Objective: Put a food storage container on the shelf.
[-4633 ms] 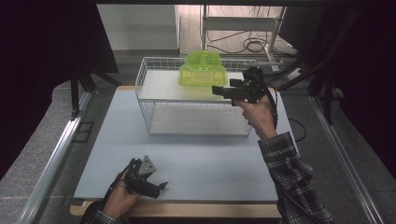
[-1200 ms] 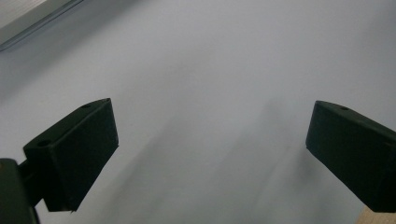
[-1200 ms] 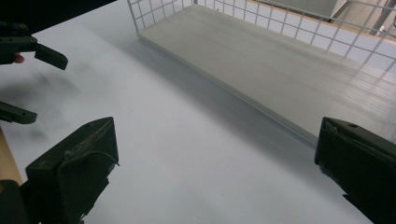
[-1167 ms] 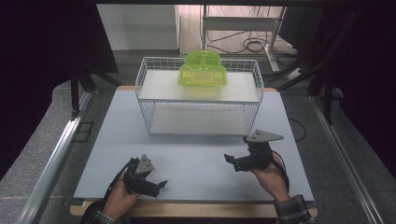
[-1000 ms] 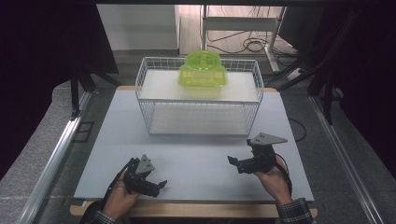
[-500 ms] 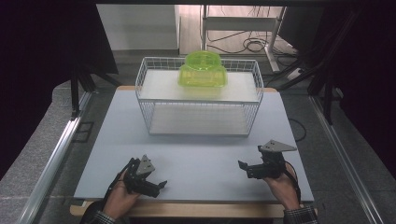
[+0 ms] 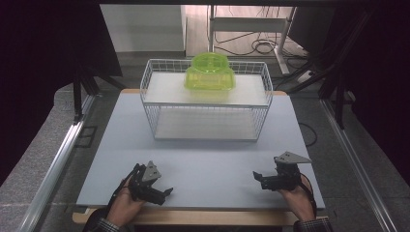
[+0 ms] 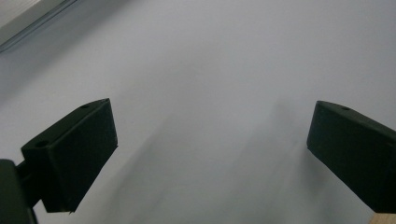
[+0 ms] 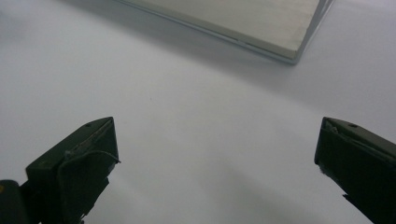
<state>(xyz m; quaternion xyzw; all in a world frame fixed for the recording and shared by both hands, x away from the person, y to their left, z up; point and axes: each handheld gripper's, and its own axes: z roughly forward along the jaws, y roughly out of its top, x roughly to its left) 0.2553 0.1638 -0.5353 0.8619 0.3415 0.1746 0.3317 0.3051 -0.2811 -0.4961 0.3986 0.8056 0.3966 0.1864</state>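
Note:
A translucent lime-green plastic container (image 7: 210, 72) sits upside down on the upper shelf of a white wire rack (image 7: 159, 104) at the back of the table. My left gripper (image 7: 166, 192) rests low at the table's front left, open and holding nothing; in the left gripper view its jaws stand wide apart (image 8: 210, 154) over bare tabletop. My right gripper (image 7: 256, 175) lies at the front right, also open and empty; the right gripper view has its jaws spread wide (image 9: 217, 163), with the rack's bottom edge (image 9: 261, 32) ahead.
The pale blue-grey tabletop (image 7: 208, 164) lies between the rack and the grippers. A metal rail (image 7: 58, 164) runs along the left side and another (image 7: 360, 169) along the right. Cables (image 7: 261, 46) lie on the floor beyond the table.
My right gripper has come away from the green container on the rack, moving back and down to the table's front right. The left gripper has stayed put.

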